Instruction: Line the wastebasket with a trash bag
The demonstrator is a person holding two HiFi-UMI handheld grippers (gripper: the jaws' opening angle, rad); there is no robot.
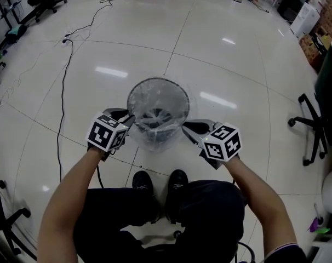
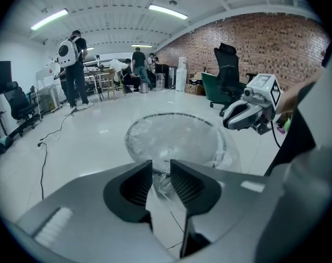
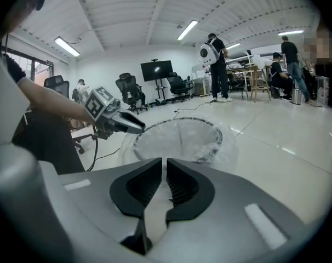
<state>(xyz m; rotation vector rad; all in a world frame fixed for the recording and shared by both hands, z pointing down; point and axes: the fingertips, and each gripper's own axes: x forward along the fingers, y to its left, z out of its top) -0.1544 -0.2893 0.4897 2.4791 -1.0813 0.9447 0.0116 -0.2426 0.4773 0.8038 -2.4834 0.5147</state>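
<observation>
Head view looks steeply down on a round wastebasket standing on a glossy white floor, just ahead of the person's black shoes. A clear bag lines it. The film covers the inside, wraps over the dark rim and hangs crinkled down the outer wall.

The left gripper is at the left side of the rim and the right gripper at the right side. They face each other across the near half of the basket, both angled downward.

In the left gripper view the fingers stand a little apart. Bunched, wrinkled film fills the gap at their tips, and they look closed on it, at the overhang just below the rim. The right gripper shows across the opening, its tips at the far edge.

In the right gripper view the fingers are drawn almost together, with only a thin slit left between the ribbed pads. Their tips sit at the draped film on the near side of the basket. I cannot tell whether any film is caught in the slit.

A black cable trails over the floor to the left, and an office chair stands well off to the right. Several people stand or sit at desks in the background of both gripper views.
</observation>
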